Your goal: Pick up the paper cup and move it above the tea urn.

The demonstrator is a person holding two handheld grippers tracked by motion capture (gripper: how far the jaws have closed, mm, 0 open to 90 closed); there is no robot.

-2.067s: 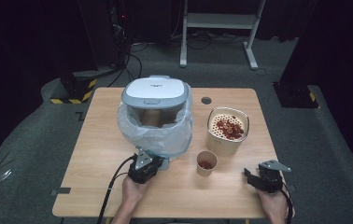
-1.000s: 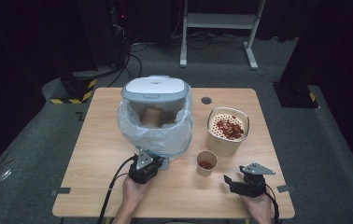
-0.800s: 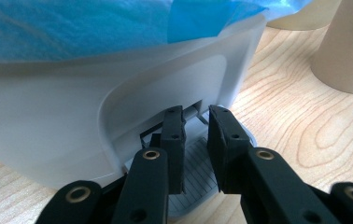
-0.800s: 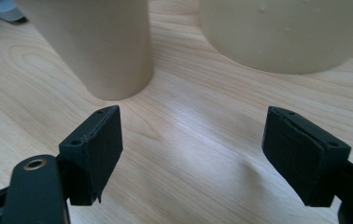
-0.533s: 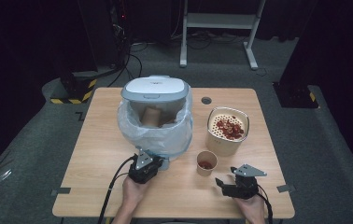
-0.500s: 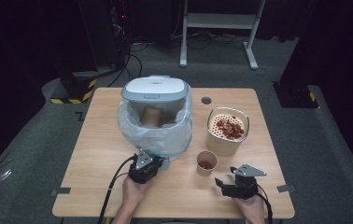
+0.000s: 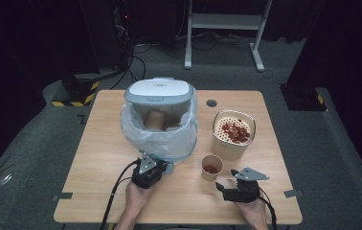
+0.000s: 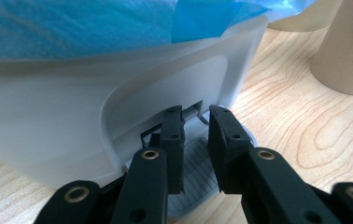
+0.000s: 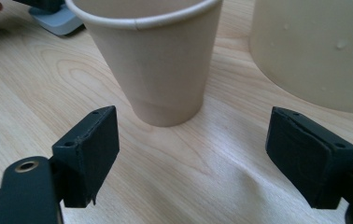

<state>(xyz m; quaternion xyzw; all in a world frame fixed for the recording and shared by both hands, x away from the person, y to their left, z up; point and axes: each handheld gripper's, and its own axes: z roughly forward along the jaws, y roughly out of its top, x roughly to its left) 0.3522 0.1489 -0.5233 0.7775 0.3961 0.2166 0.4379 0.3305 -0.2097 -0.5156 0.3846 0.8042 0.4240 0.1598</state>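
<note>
Left gripper (image 8: 193, 140) is pinched together at the bin (image 7: 162, 127) pedal, lid up. Right gripper (image 9: 191, 154), jaws just spread wide, faces the untouched cup (image 9: 158, 60) at centre-right of the bench (image 7: 97, 143); grasping and emptying it remain.

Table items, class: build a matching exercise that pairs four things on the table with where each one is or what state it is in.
Things:
1. paper cup
2. bin
3. left tool
4. right tool

States:
A. lined with a plastic bag
B. jaws wide apart
C. pressing the bin's pedal
D. holds red pieces

Pairs: 1-D, 2-A, 3-C, 4-B
</note>
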